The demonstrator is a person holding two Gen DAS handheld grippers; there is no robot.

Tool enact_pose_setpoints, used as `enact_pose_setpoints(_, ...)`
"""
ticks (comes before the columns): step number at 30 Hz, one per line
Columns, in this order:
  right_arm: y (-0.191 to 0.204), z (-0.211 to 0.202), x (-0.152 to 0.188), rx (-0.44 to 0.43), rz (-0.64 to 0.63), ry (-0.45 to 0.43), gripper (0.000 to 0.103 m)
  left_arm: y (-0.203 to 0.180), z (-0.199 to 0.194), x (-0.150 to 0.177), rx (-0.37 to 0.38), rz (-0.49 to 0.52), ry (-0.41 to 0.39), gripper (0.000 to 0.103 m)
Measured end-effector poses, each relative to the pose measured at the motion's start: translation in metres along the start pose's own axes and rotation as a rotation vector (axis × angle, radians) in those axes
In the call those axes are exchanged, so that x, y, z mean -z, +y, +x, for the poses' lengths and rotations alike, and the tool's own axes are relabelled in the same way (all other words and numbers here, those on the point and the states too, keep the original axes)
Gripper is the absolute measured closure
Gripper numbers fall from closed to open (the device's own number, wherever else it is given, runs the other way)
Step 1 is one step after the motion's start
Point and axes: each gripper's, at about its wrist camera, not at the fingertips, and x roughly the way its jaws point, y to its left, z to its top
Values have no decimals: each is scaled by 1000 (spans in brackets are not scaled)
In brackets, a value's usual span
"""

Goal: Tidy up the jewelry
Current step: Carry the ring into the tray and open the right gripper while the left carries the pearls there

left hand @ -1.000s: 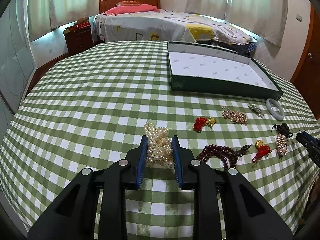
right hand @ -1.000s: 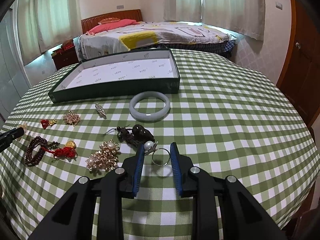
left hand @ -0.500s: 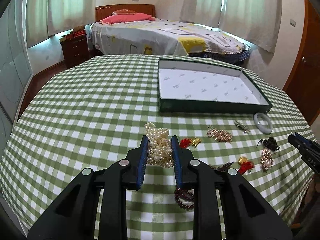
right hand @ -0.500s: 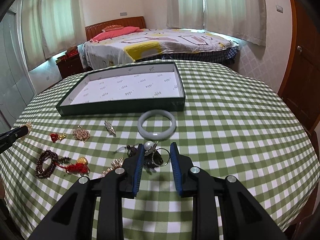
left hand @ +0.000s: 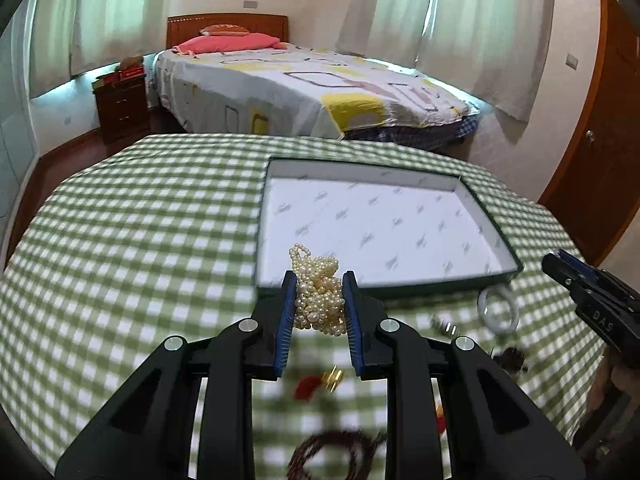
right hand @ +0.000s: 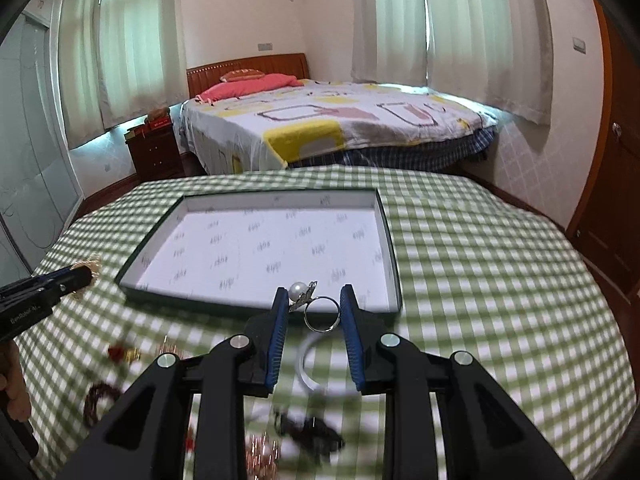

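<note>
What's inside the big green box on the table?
Nothing yet. The box shows only its white printed lining. The pearl necklace and the pearl ring are held up in front of it, hiding small bits of its near edge.

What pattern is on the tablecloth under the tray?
Green and white checks on the tablecloth; clearest in the right wrist view.

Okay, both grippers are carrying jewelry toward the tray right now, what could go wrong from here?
The pearl ring is pinched only by its thin band and setting in the right hand-held gripper; it could twist and slip out.

Loops of the pearl necklace spill above the left hand-held gripper, so strands might snag the tray rim.

Both carry toward one tray and could bump each other.
</note>
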Motion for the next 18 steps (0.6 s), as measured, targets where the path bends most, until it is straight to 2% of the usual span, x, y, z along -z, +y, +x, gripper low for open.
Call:
enact_pose_setpoints(7, -7, 39, -28, 0, -10, 4, 76, -14, 45, -39, 5, 8, -13, 80)
enact_pose_setpoints(18, -20, 106, -11, 4, -25, 169, 76, -26, 127, -24, -3, 54, 144, 80)
